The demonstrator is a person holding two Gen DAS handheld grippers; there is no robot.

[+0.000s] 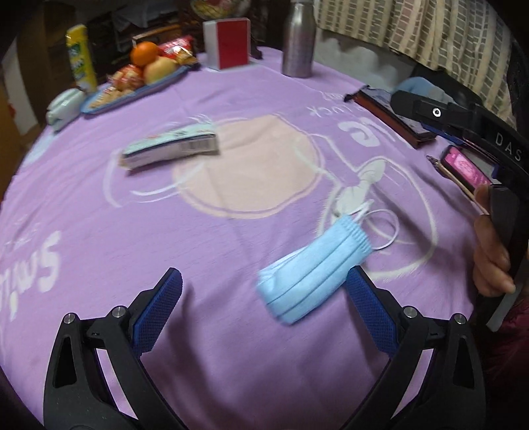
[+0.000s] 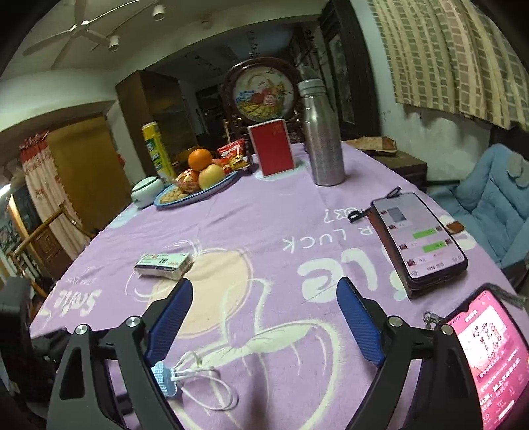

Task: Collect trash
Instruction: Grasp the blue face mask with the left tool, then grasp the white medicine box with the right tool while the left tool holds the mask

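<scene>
Bench (image 2: 264,211) under a purple printed cloth. Blue face mask (image 1: 310,264) lies flat near the near edge, just beside the spread left claw (image 1: 264,297). Right claw (image 2: 264,317) spread, nothing between its pads. Tissue packet (image 2: 163,264) mid-bench. Fruit tray (image 2: 198,192), steel bottle (image 2: 322,139) at far edge; two phones (image 2: 418,235) along the right edge. Ceiling fan (image 2: 82,29), checked curtain (image 2: 446,56).

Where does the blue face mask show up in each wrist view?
Left wrist: blue face mask lies low and right of centre on the purple cloth, beside the right-hand pad.
Right wrist: only its end and ear loops show at the bottom left.
Shared landmark: the steel bottle.
</scene>
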